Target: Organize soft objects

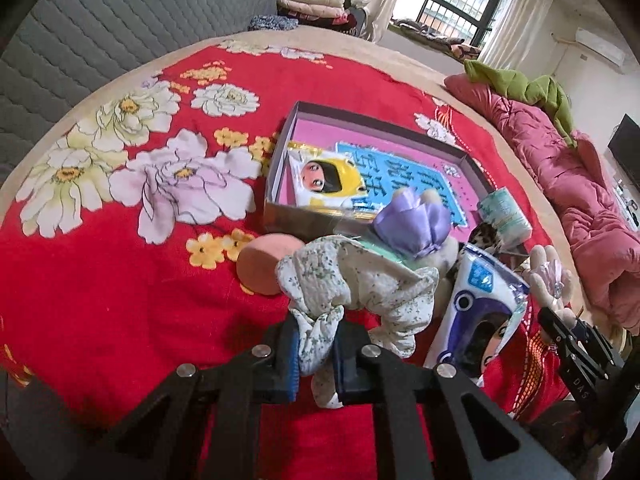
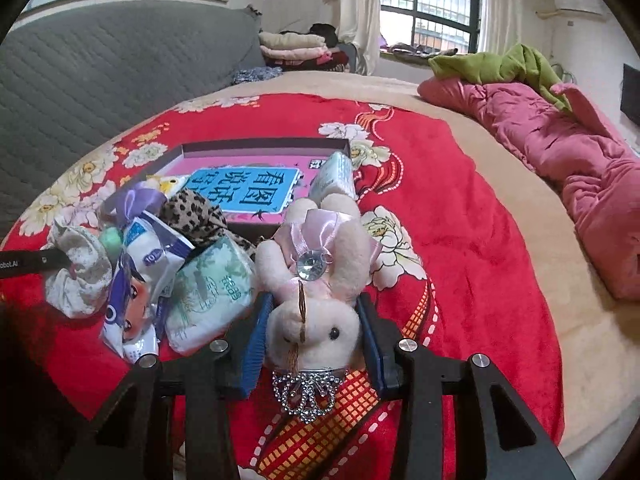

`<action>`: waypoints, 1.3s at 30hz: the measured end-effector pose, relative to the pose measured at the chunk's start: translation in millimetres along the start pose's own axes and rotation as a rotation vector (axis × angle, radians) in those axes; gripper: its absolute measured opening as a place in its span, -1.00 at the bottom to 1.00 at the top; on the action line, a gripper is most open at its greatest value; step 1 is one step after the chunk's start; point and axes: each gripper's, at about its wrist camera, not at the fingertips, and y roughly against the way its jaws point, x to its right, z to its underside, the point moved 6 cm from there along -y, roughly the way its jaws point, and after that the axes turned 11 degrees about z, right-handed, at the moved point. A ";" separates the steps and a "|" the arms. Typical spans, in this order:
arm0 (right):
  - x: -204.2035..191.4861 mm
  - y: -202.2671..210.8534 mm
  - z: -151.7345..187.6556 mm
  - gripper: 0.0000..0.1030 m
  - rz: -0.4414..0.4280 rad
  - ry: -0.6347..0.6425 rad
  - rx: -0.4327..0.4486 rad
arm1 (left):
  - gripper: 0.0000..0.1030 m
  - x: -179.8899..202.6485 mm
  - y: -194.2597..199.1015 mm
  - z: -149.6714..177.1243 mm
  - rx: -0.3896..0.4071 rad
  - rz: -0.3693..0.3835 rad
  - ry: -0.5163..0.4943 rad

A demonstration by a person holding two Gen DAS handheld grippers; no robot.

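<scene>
My left gripper (image 1: 316,344) is shut on a limb of a floral cloth doll (image 1: 360,280) with a purple bow, which hangs just above the red flowered blanket (image 1: 120,280). My right gripper (image 2: 314,332) is shut on the head of a pale pink plush rabbit (image 2: 320,264) with a gem and a crown. Behind both lies a shallow cardboard box (image 2: 260,146) holding a blue-and-pink card and a yellow packet (image 1: 324,180). Between the toys sit a green tissue pack (image 2: 212,284), a purple-white packet (image 2: 136,280) and a leopard-print cloth (image 2: 196,212).
A peach round pad (image 1: 260,268) lies left of the doll. Another tissue pack (image 2: 334,176) leans at the box's right corner. A pink quilt (image 2: 560,152) with a green cloth (image 2: 500,64) runs along the bed's right side. A grey quilted cover (image 2: 100,72) stands behind.
</scene>
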 end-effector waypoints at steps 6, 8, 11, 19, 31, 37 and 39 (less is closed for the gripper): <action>2.3 8.5 -6.5 -0.17 -0.005 -0.015 0.031 | -0.76 5.7 12.0 -6.3 0.035 -0.007 -0.021; 1.6 11.9 -8.7 -0.17 -0.003 -0.010 0.043 | -0.76 6.7 14.0 -7.8 0.037 -0.004 -0.019; 0.6 15.7 -10.9 -0.17 -0.009 -0.011 0.051 | -0.76 9.9 17.1 -10.4 0.045 -0.006 -0.026; -3.6 25.1 -19.1 -0.17 -0.023 -0.007 0.076 | -0.76 20.5 26.7 -18.1 0.064 0.005 -0.043; -3.7 37.4 -39.5 -0.17 -0.032 -0.014 0.120 | -0.76 33.4 37.9 -39.8 0.098 0.029 -0.051; -6.0 41.9 -44.6 -0.17 -0.041 -0.018 0.135 | -0.76 32.7 41.5 -52.3 0.119 0.029 -0.044; -6.4 42.7 -45.8 -0.17 -0.040 -0.018 0.139 | -0.76 31.7 42.0 -55.7 0.122 0.025 -0.042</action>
